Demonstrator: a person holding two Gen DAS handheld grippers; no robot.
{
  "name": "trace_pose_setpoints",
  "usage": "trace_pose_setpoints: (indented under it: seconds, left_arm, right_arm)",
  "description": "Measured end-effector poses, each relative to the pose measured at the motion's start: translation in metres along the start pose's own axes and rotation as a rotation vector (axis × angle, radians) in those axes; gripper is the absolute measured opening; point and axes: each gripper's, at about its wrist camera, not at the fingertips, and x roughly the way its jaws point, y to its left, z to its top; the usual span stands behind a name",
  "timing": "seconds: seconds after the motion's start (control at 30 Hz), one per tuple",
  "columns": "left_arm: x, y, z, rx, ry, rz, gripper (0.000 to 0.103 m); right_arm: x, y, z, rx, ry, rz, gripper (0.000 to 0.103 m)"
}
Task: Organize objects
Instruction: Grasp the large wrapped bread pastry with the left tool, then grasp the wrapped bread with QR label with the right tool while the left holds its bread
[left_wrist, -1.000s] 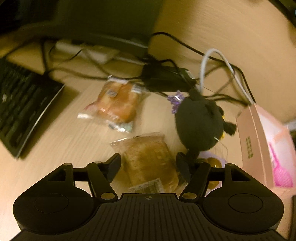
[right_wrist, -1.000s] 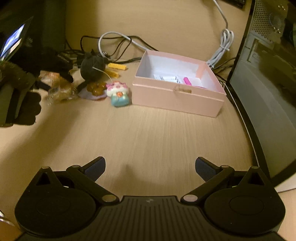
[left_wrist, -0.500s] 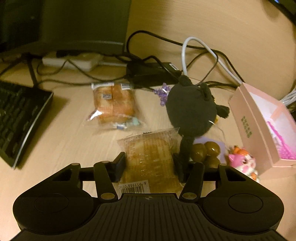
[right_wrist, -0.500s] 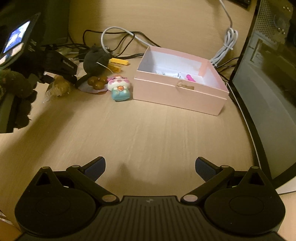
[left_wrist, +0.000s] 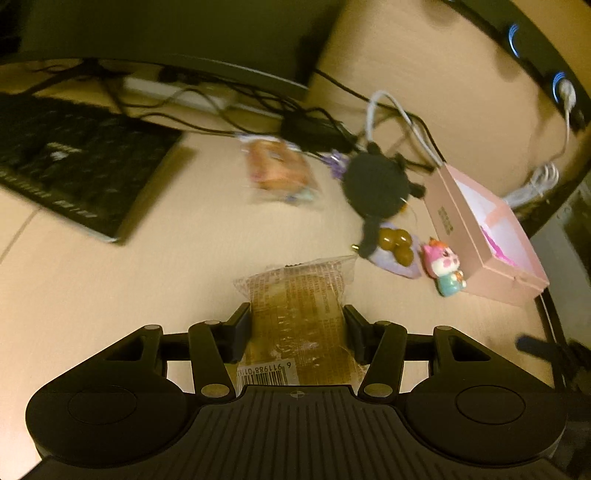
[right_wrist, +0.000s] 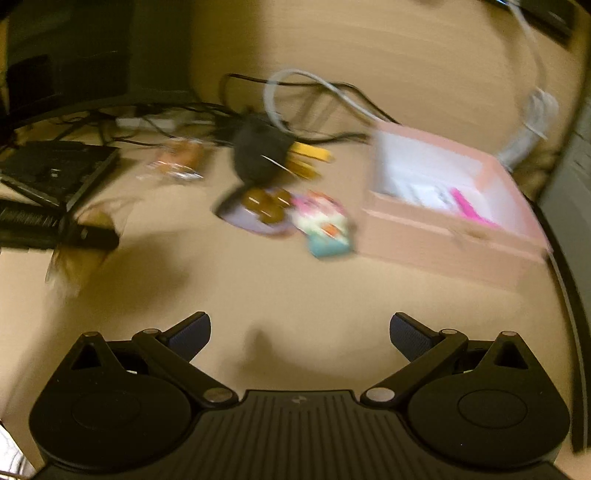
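Note:
My left gripper (left_wrist: 297, 326) is shut on a clear-wrapped bread packet (left_wrist: 299, 314) and holds it above the desk. It also shows at the left of the blurred right wrist view (right_wrist: 79, 240). A second wrapped bun (left_wrist: 277, 173) lies near the cables. A black plush (left_wrist: 376, 184), a purple pouch with brown beads (left_wrist: 395, 245) and a small pink and teal figurine (left_wrist: 445, 267) lie beside an open pink box (left_wrist: 480, 236). My right gripper (right_wrist: 299, 334) is open and empty over bare desk, short of the box (right_wrist: 443, 221).
A black keyboard (left_wrist: 74, 170) lies at the left. A monitor base (left_wrist: 177, 55) and tangled cables (left_wrist: 314, 122) run along the back. A dark computer case (right_wrist: 569, 192) stands at the right edge, behind the box.
My left gripper closed on the bread packet and lifted it back, away from the plush. My right gripper swung left, blurring its view, and stays open.

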Motion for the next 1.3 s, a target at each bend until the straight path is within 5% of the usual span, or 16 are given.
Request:
trace_pose_setpoints:
  seconds: [0.23, 0.5, 0.73, 0.8, 0.87, 1.13, 1.3]
  left_arm:
    - [-0.037, 0.051, 0.001, -0.049, -0.042, 0.046, 0.056]
    - [-0.061, 0.096, -0.009, -0.069, -0.067, 0.045, 0.056]
    - [-0.071, 0.124, -0.006, -0.109, -0.07, 0.046, 0.056]
    - [-0.068, 0.124, -0.005, -0.091, -0.056, 0.061, 0.056]
    - [-0.065, 0.121, -0.005, -0.061, -0.043, 0.066, 0.056]
    - [-0.046, 0.099, 0.003, -0.016, -0.015, -0.044, 0.056]
    - [-0.024, 0.058, 0.003, 0.061, 0.026, -0.156, 0.056]
  right_arm:
    - [0.034, 0.049, 0.062, -0.044, -0.076, 0.081, 0.103]
    - [0.109, 0.091, 0.132, 0.044, -0.116, 0.132, 0.103]
    - [0.181, 0.13, 0.171, -0.052, -0.01, 0.082, 0.103]
    - [0.19, 0.132, 0.172, -0.04, 0.04, 0.108, 0.095]
    - [0.19, 0.134, 0.169, -0.052, 0.085, 0.129, 0.062]
    - [0.115, 0.115, 0.127, -0.08, 0.078, 0.191, 0.057]
    - [0.057, 0.072, 0.088, -0.048, 0.063, 0.122, 0.057]
